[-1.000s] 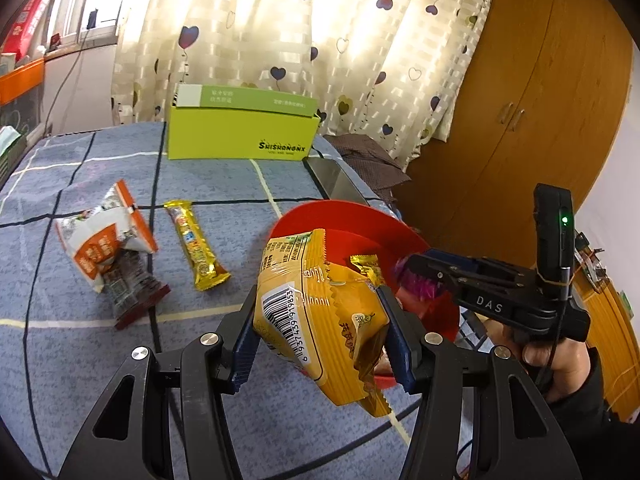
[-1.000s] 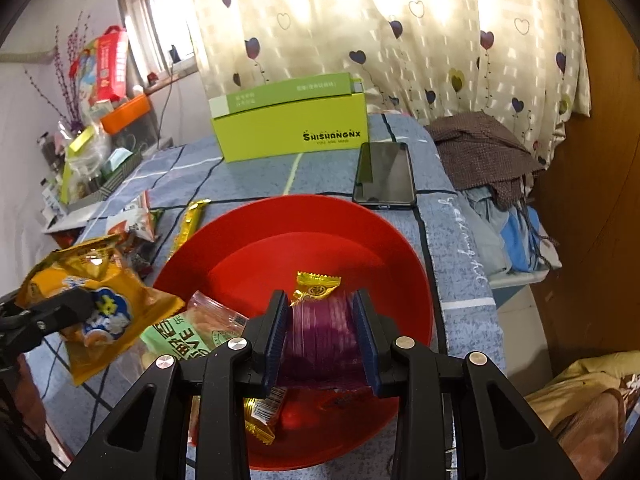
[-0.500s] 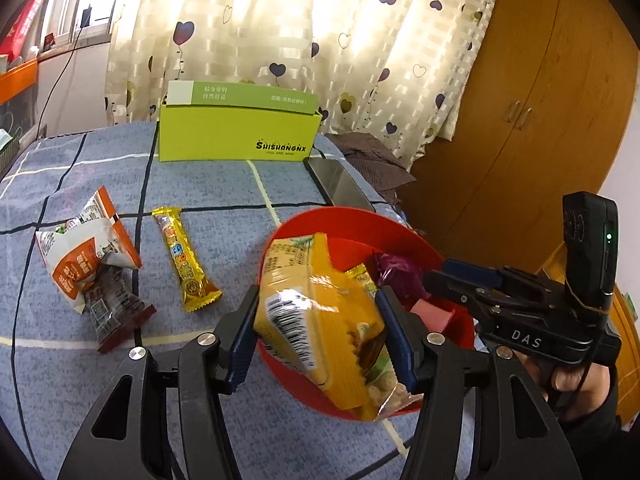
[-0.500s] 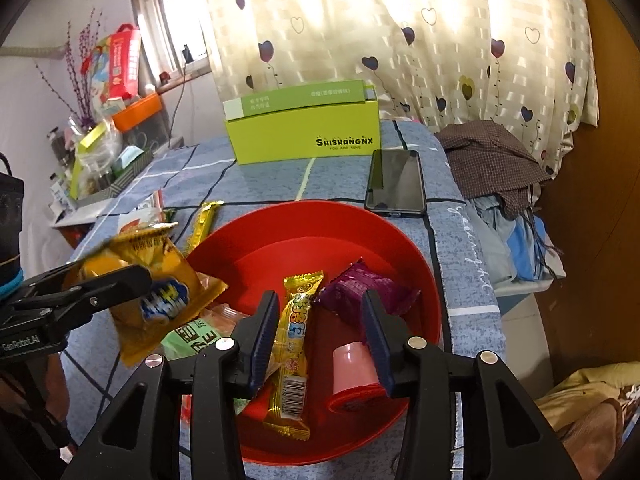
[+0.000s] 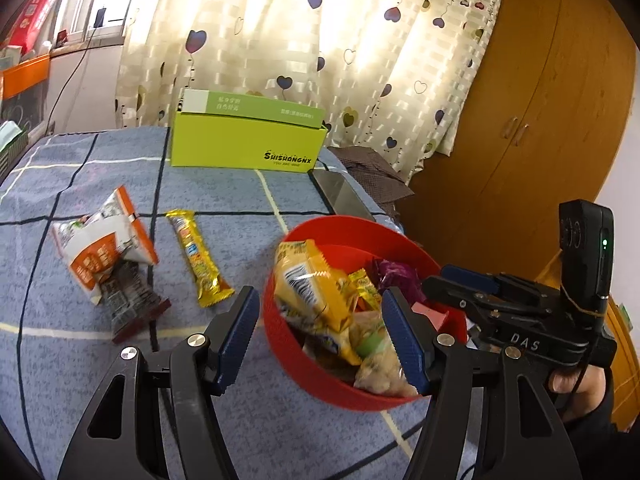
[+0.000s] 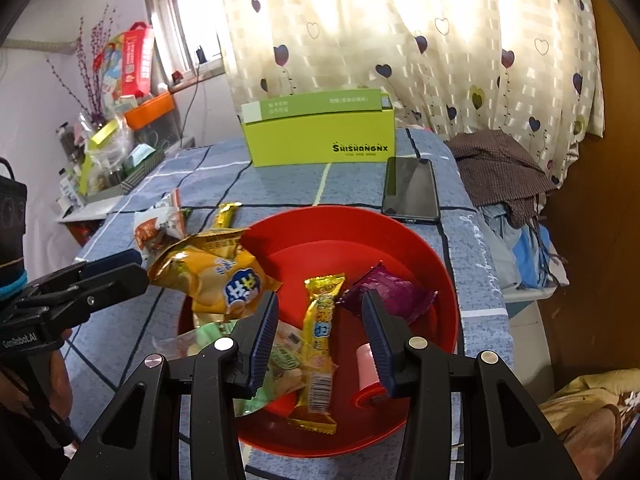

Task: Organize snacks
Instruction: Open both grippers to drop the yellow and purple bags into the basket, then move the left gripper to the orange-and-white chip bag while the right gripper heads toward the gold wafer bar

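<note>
A red bowl (image 5: 304,372) (image 6: 352,214) on the blue checked cloth holds several snacks. My left gripper (image 5: 322,340) hangs over its near rim, jaws opening. A yellow snack bag (image 5: 312,292) (image 6: 216,276) sits loose between them, tipping into the bowl with neither pad pressing on it. My right gripper (image 6: 320,336) (image 5: 452,280) stands open over the bowl. Below it lie a purple packet (image 6: 388,290), a yellow bar (image 6: 320,332) and a pink cup (image 6: 366,368). On the cloth to the left lie an orange-white bag (image 5: 104,252), a dark packet (image 5: 128,304) and another yellow bar (image 5: 198,256).
A lime-green box (image 5: 240,144) (image 6: 320,136) stands at the back of the table, with a dark phone (image 5: 340,196) (image 6: 410,188) flat beside the bowl. Clothes hang off the right edge near a wooden wardrobe. Cluttered shelves stand at the far left.
My left gripper opened and let the yellow bag drop onto the bowl. My right gripper opened and released the purple packet, which now lies in the bowl.
</note>
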Demonstrator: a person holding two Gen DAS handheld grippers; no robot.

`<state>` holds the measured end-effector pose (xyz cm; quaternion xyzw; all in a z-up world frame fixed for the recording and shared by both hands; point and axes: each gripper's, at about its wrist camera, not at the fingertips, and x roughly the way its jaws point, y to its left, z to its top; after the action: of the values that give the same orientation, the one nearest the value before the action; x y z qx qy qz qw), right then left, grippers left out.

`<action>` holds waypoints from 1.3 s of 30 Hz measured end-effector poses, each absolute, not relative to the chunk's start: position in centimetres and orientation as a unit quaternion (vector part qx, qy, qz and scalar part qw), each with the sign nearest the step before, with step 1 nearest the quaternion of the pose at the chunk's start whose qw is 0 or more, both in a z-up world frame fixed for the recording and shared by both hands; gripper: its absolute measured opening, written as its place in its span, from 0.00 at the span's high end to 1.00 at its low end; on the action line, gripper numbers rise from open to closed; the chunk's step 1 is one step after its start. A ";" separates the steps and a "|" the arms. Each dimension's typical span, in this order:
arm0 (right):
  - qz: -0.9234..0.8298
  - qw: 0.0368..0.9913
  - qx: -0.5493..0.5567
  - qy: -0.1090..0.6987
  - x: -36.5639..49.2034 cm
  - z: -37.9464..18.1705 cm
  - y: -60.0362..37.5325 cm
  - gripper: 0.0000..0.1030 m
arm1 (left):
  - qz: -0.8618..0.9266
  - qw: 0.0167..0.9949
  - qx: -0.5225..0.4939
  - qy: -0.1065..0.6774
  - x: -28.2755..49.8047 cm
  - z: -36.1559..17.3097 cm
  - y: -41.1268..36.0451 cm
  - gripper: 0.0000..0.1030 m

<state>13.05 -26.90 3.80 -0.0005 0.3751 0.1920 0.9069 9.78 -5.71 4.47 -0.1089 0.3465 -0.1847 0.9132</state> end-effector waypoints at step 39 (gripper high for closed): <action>0.283 0.888 -0.059 0.357 9.3 5.8 -16.9 0.59 | -0.083 0.916 -0.170 0.353 4.5 2.1 4.7 0.37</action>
<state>9.28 -16.92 5.77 -0.0588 0.3570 0.2830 0.8883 4.50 4.70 2.10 -0.1701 0.3526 -0.0827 0.9165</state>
